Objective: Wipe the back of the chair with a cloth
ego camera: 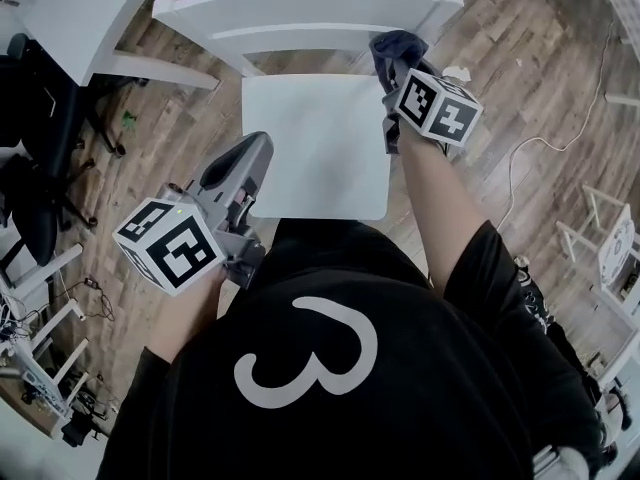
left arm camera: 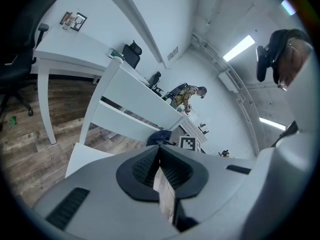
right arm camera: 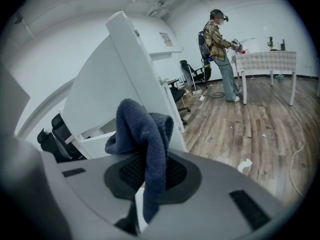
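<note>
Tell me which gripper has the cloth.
The right gripper, shut on the dark blue cloth by the chair's back; the left gripper is shut on nothing.

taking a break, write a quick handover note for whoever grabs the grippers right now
Right gripper: shut on the blue cloth, at the right end of the chair back; contact unclear.
Left gripper: shut, empty, by the left edge of the seat.
Done: cloth is in grip at the back; how much is wiped doesn't show.
Left: probably wipe along the whole chair back.
</note>
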### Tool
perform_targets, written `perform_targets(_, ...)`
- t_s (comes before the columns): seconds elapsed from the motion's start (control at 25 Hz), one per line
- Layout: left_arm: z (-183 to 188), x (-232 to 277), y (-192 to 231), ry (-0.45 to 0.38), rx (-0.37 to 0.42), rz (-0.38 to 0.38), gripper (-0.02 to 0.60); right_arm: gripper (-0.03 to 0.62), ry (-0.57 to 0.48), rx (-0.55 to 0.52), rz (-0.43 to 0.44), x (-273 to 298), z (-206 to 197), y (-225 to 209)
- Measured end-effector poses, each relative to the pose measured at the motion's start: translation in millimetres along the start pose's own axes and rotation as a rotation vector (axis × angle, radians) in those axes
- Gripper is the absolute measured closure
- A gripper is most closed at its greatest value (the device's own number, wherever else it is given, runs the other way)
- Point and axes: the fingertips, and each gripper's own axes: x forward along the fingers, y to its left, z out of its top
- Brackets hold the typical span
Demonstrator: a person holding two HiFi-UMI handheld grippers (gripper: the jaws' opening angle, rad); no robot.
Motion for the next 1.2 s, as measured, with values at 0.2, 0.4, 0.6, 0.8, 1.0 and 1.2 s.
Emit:
perform_targets(0.2,-24.2,-18.5,-5.9,-0.005,-0.017,0.046,0.568,0.543,0.024,0.095,0.278,-34.1,-13.0,32.1)
perform_targets(0.4,-41.9,-24.2,-18.8,0.029,0.022,0.026,0.568,0.543,0.016,0.181,0.485,-114.9,-27.3,60.0)
perform_targets(0.6,-53.2,-22.3,-47.5,0.063,0.109,-0.063,0.568,0.543,-0.022,0.197,0.536,-188.1,-34.4,82.4)
perform_targets(0.8,-72.9,-57.2,-87.5,0.093,0.238,-0.191,0.568,0.543,-0.128,0.182,0.614,-265.4,-30.3,124.7)
perform_targets(1.0,-88.2,-142.8,-109.0,0.051,0.348,-0.32,0.568,0.543,-0.233,0.108,0.617,-341.5,-50.6,193.5)
perform_targets(1.2,-100.3,-260.8,-118.8,-0.028,0.465,-0.418,0.568,0.543,-0.265,0.074,0.684,-420.4,-101.5,291.9)
